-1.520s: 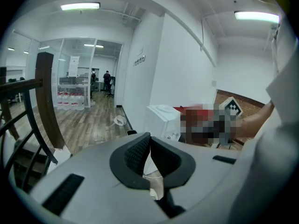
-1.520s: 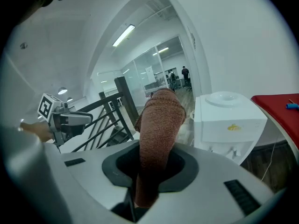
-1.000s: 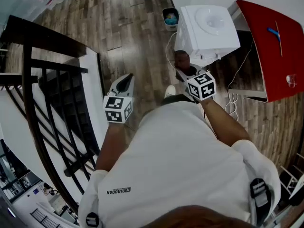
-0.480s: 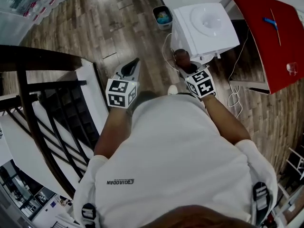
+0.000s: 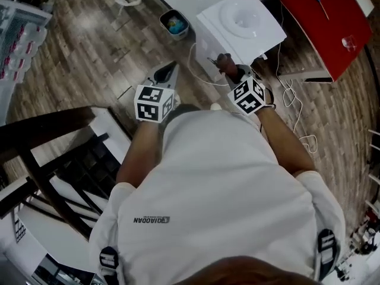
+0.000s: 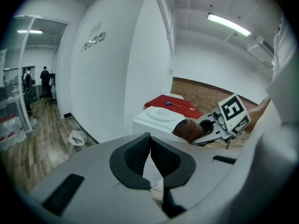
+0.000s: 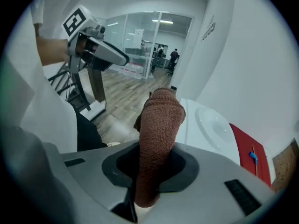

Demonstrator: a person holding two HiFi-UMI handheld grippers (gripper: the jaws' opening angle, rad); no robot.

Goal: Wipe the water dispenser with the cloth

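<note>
**Cloth stays clamped at the dispenser's front**

The head view has swung since a second ago — the black railing (image 5: 47, 126) now sits low at left, and the white water dispenser (image 5: 240, 25) is nearer centre. The right gripper (image 7: 152, 169) stays clamped on the brown cloth (image 7: 159, 125), just at the dispenser's front edge. The left gripper (image 6: 150, 155) has its jaws together on nothing. A small bin (image 5: 164, 18) beside the dispenser holds something blue.
</note>
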